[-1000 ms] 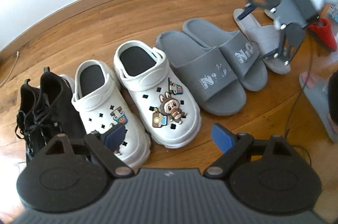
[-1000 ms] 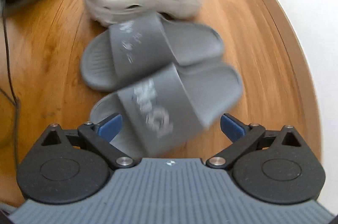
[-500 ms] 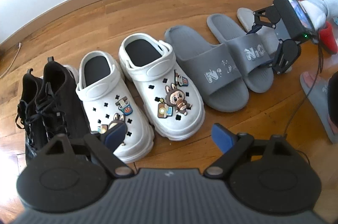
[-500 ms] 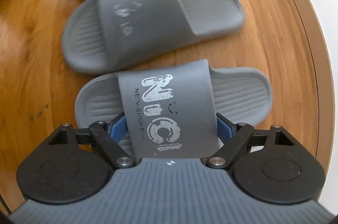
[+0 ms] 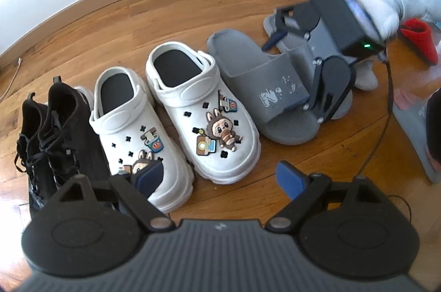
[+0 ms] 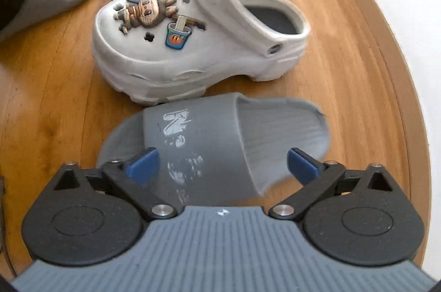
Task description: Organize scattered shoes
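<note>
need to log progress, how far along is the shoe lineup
Done: the black sneakers and the white clogs stand side by side along the wall. In hand: the right gripper, jaws open, hovers over a grey slide beside the clogs; whether it grips yet can't be told. The left gripper is open and empty. Left: the lighter grey slipper and the red shoe on the right.
</note>
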Demonstrator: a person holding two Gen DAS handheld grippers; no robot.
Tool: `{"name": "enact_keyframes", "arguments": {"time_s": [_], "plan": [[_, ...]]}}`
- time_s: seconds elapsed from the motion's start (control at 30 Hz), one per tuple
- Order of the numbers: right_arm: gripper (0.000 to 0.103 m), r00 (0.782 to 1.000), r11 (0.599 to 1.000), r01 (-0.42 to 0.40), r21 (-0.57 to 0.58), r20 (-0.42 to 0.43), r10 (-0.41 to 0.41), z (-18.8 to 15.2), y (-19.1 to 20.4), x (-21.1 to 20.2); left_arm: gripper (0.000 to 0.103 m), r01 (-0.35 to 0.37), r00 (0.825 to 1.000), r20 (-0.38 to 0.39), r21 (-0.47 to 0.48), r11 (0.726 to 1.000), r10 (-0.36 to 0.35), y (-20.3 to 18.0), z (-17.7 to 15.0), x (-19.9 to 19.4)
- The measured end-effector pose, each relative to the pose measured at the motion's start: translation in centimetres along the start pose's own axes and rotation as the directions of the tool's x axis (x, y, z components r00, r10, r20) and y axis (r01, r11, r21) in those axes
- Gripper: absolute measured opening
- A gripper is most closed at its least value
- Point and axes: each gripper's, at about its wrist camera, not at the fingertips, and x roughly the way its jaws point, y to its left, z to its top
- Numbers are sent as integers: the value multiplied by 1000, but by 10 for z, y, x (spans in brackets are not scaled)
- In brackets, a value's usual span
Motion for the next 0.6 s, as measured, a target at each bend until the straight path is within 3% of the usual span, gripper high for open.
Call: {"name": "enact_keyframes", "arguments": {"time_s": [0.03, 0.2, 0.4, 0.47, 0.6], "plan": [[89, 1000, 999, -9, 40, -15, 9, 0, -1, 2, 89, 1, 1000, -3, -4, 1000, -1, 1, 0, 1], [88, 999, 984, 17, 175, -38, -10, -4, -7, 2, 89, 6, 1000, -17, -21, 1000, -7, 3, -2, 3], [89, 999, 971, 15, 238, -52, -3, -8, -11, -3, 89, 7, 1000, -16, -28, 1000, -7, 1, -1, 1], [89, 997, 944, 28, 329, -74, -4, -9, -18, 0, 89, 9, 1000, -19, -27, 1000, -10, 0, 0, 3], [90, 998, 927, 30, 374, -55, -10, -11, -20, 1, 89, 15, 1000, -19, -18, 1000, -16, -3, 3, 4]]}}
